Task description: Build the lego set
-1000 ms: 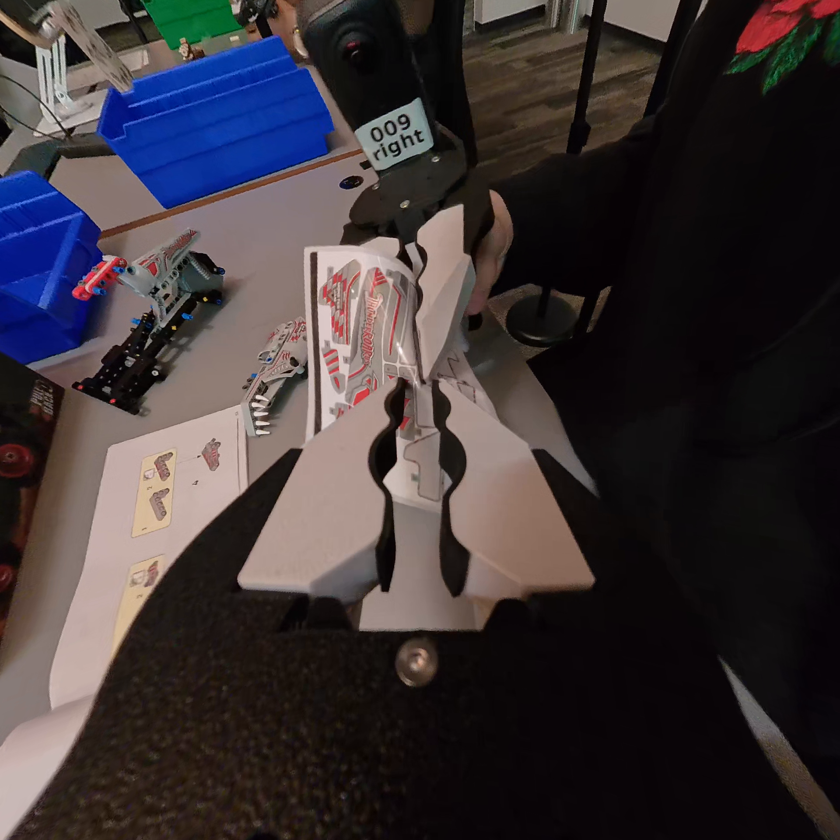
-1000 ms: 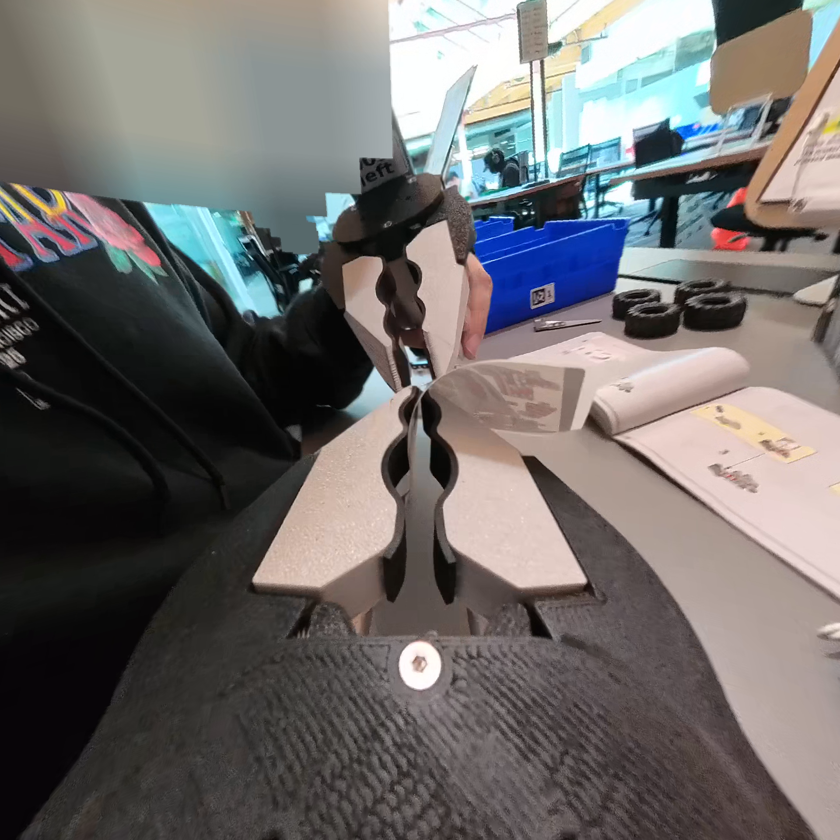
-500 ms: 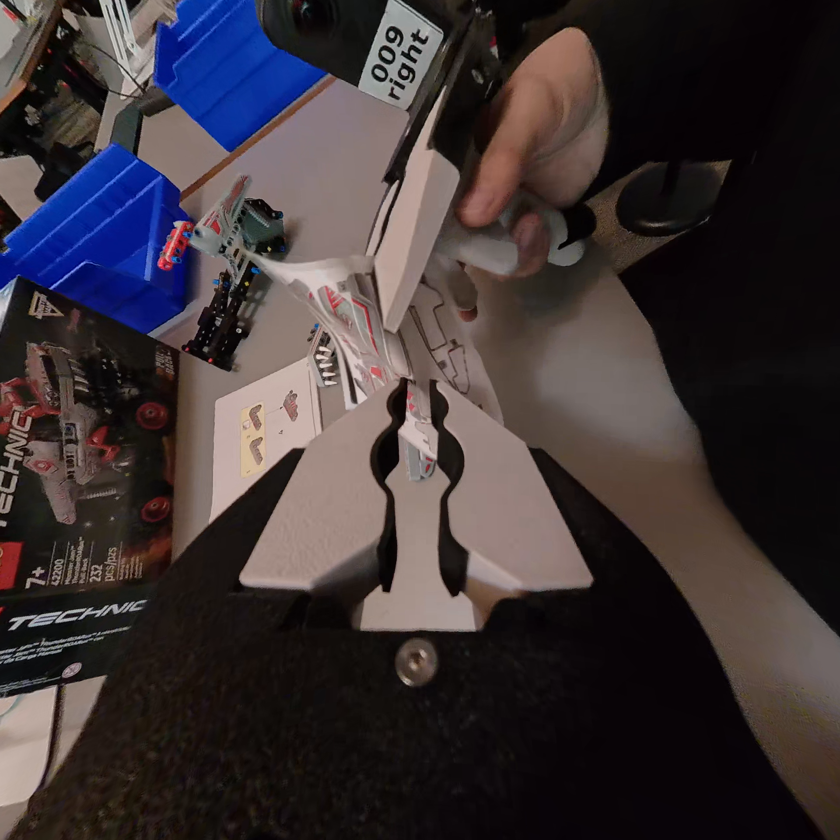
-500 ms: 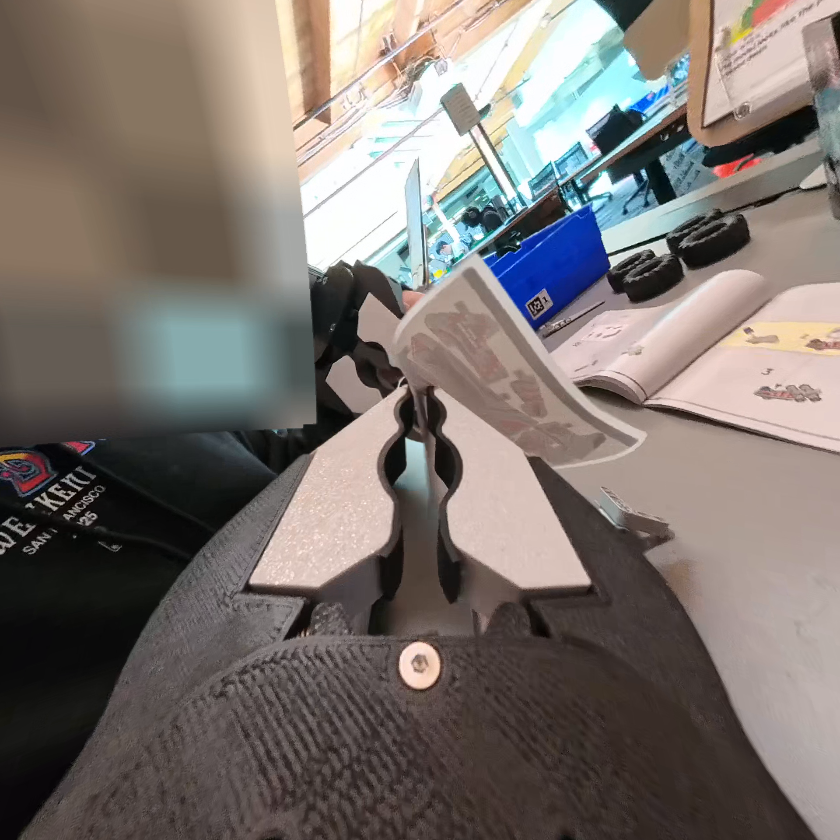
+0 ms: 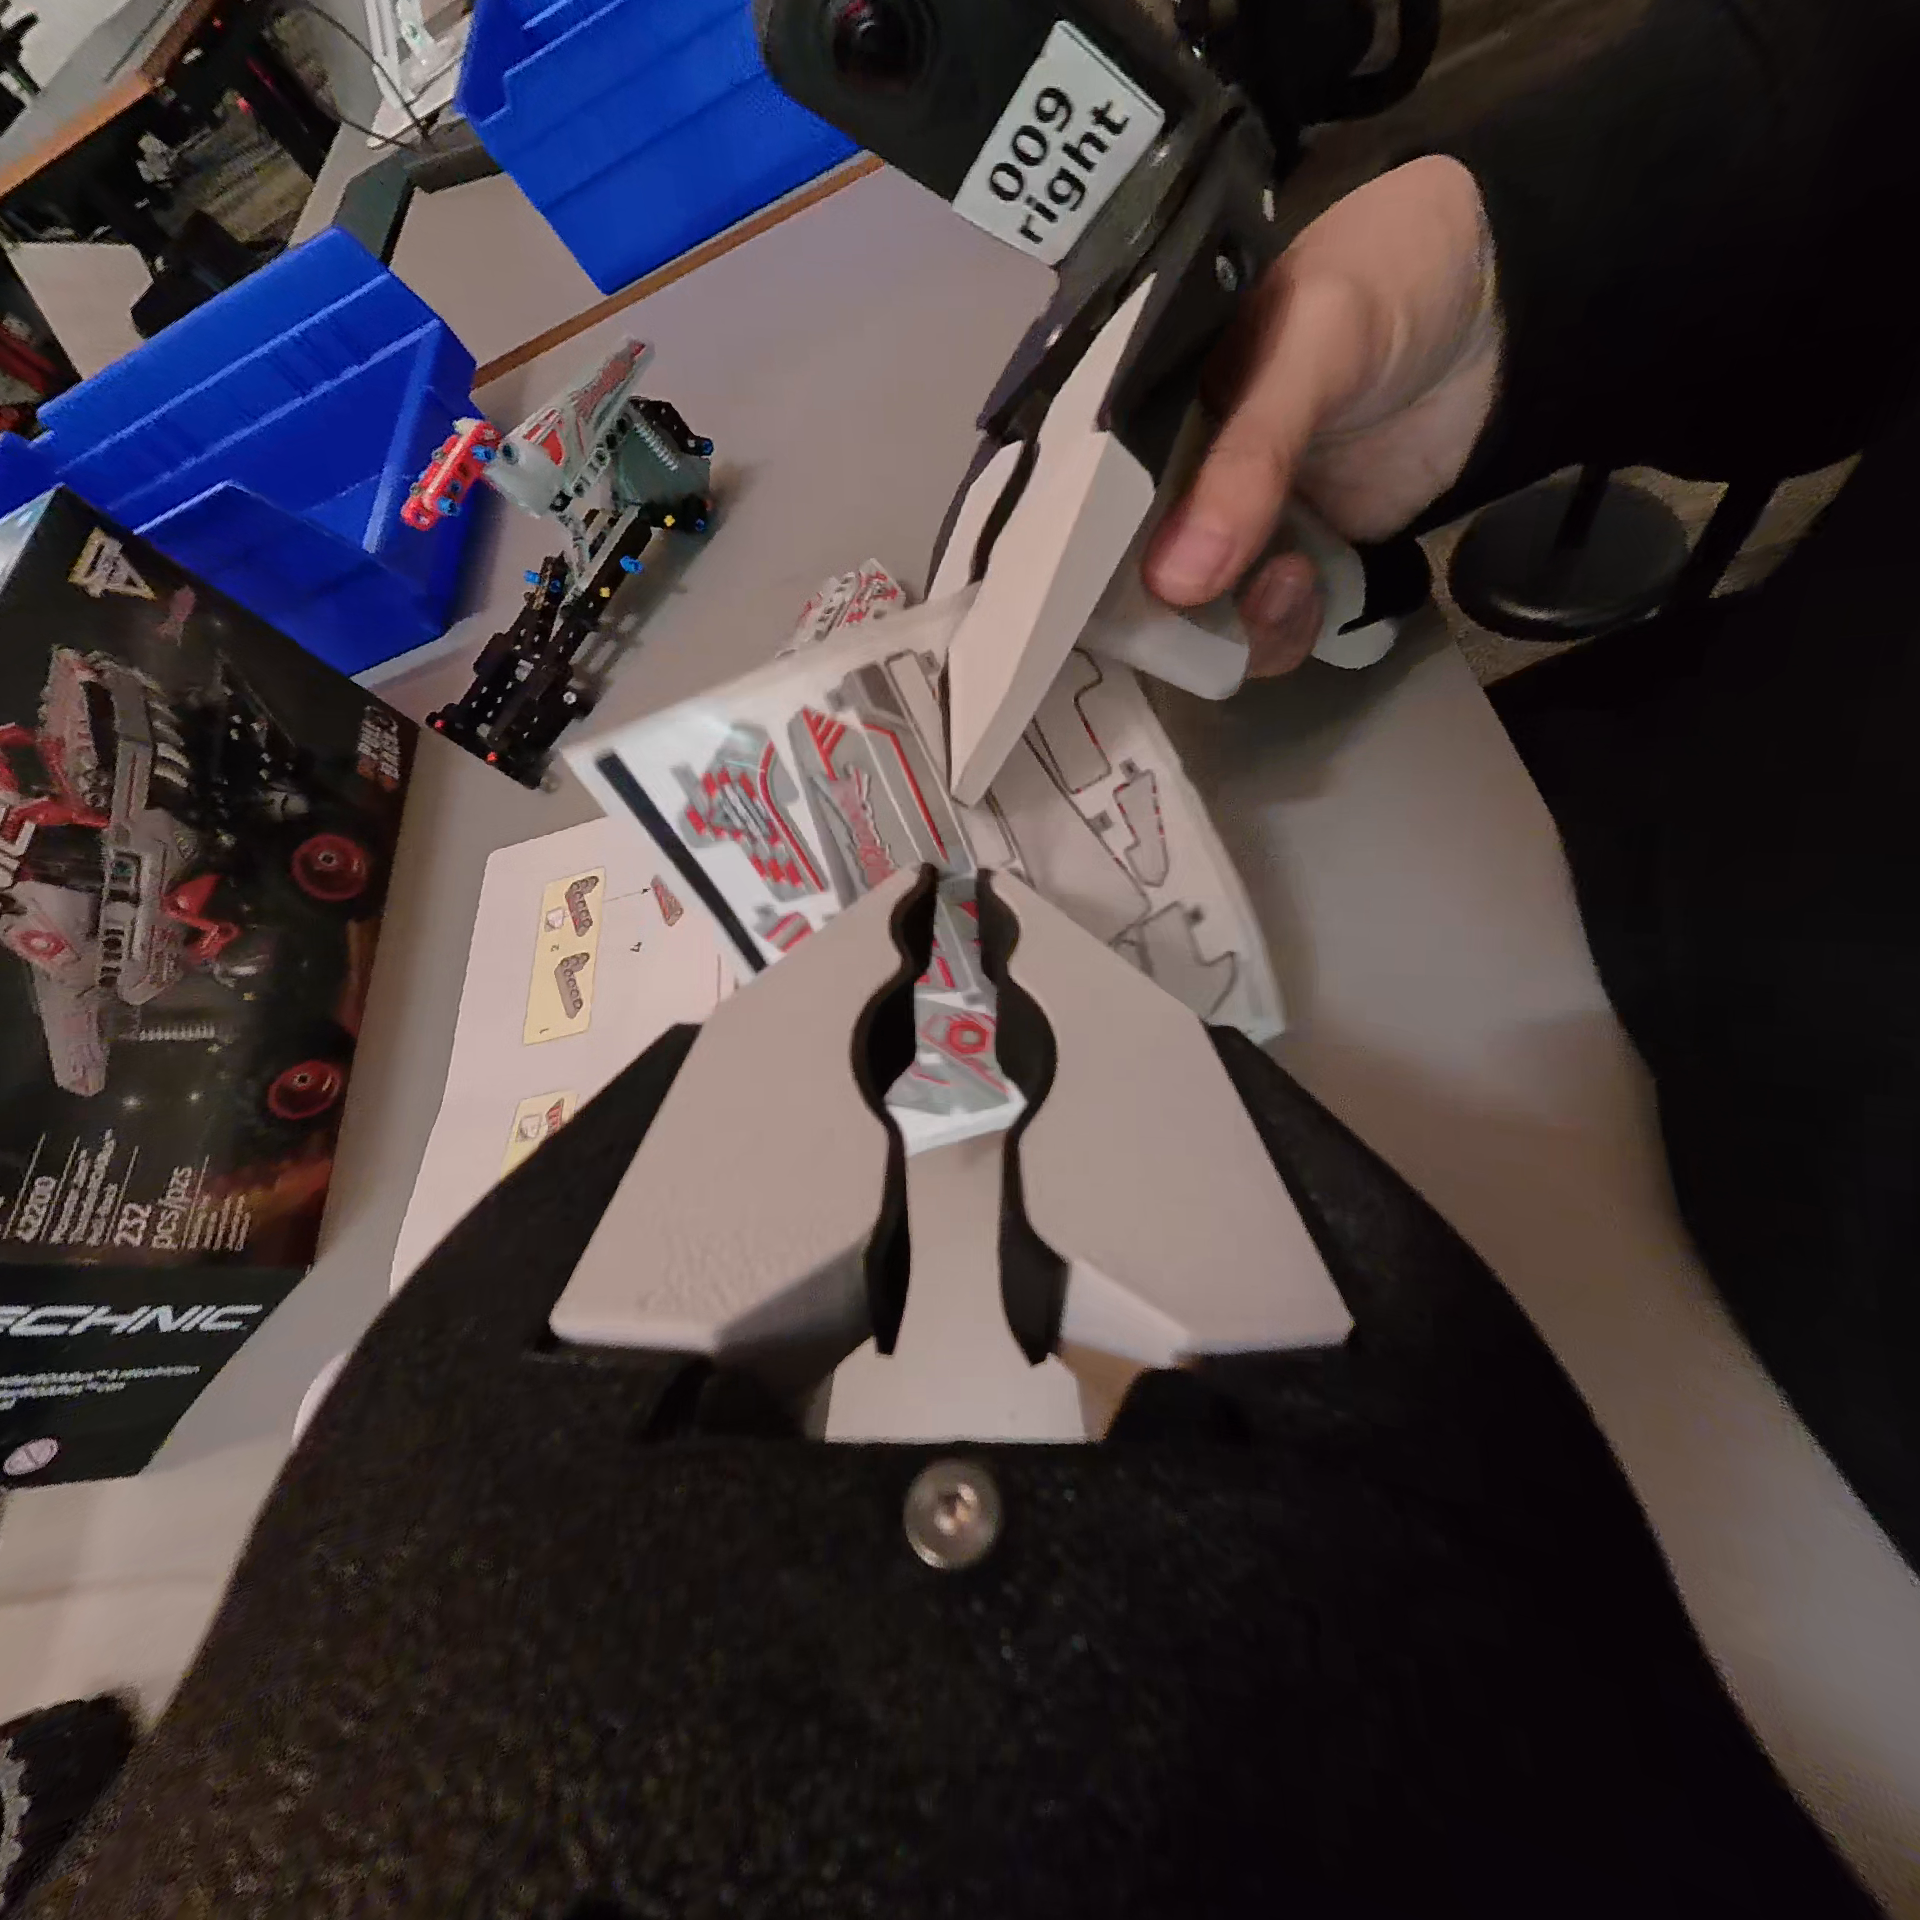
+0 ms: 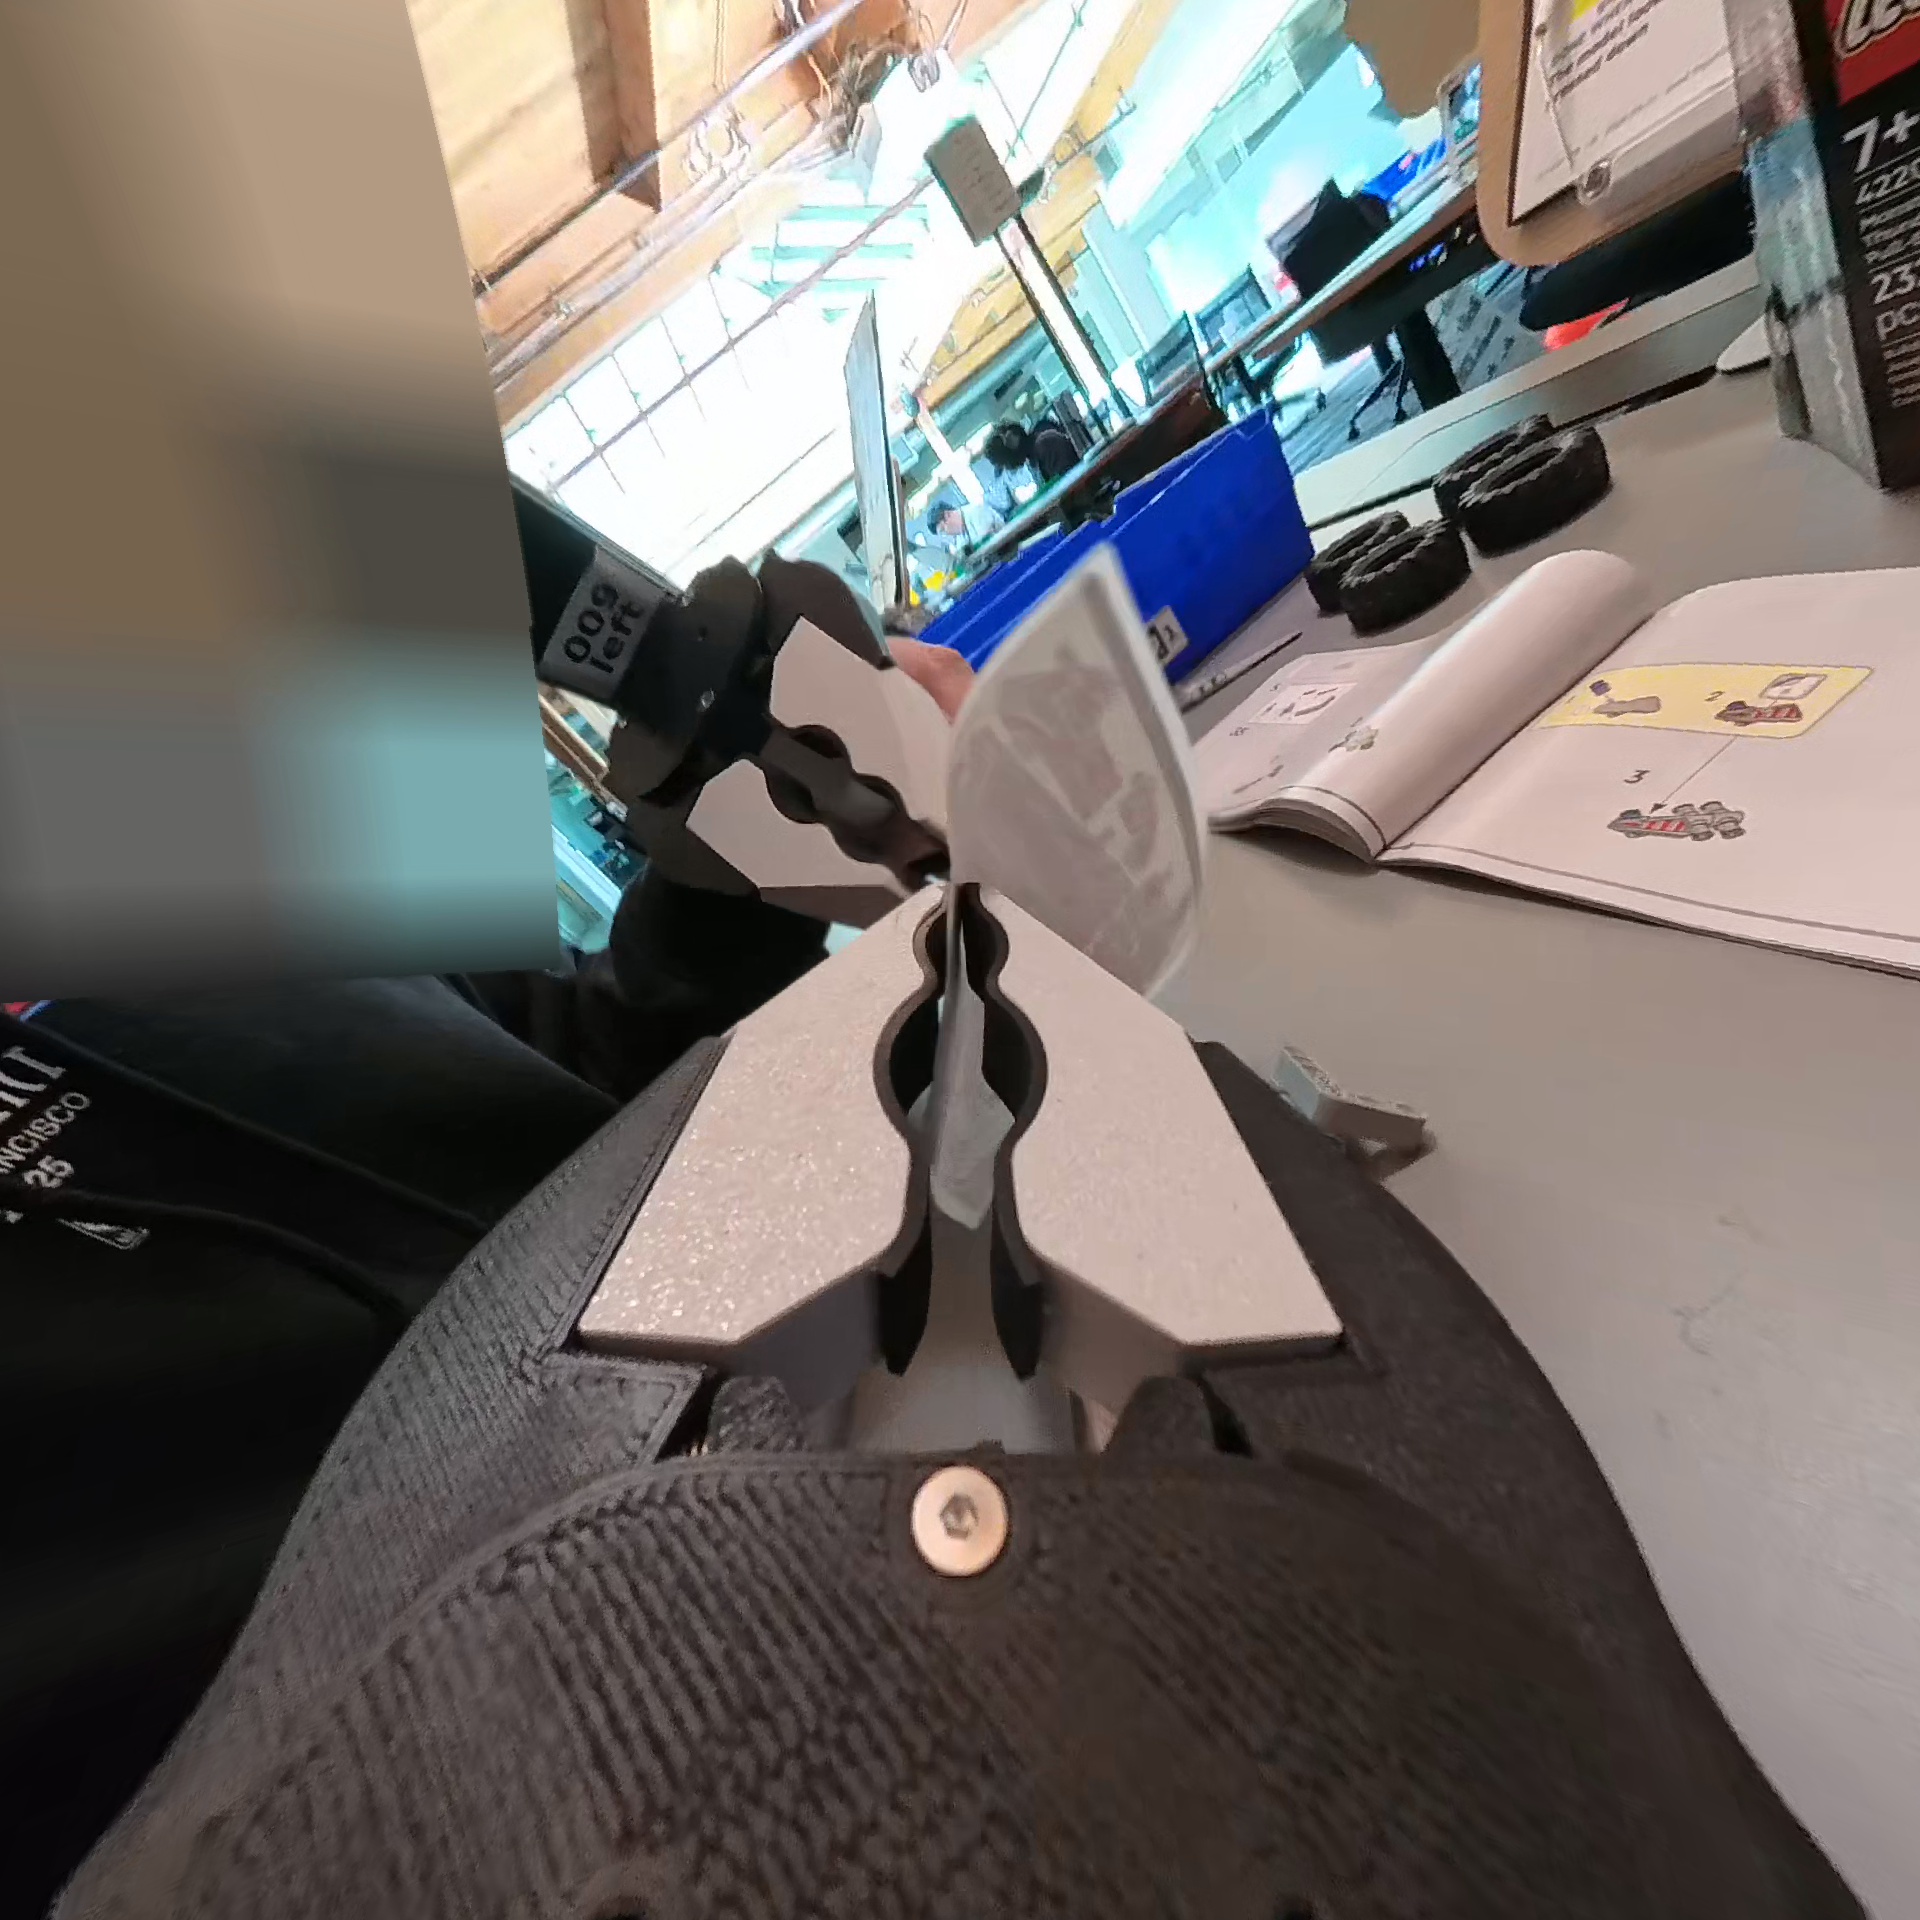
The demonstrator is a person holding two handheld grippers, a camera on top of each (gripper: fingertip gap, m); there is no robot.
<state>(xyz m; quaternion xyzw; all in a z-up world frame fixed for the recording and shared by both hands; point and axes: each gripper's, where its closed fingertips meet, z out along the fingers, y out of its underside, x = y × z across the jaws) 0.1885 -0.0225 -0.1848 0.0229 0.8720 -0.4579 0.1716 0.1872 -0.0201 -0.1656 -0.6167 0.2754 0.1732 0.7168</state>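
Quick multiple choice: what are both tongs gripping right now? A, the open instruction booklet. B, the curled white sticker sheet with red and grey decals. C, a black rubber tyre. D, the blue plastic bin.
B: the curled white sticker sheet with red and grey decals runs between the shut fingers of the left tongs, and the right tongs pinch its edge too, holding it bent above the grey table.

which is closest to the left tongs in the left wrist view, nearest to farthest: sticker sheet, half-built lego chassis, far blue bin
1. Sticker sheet: pinched in the left tongs, so it is touching them.
2. Half-built lego chassis: on the table, ahead and to the left, past the sheet.
3. Far blue bin: at the table's back edge, upper left, beyond the chassis.
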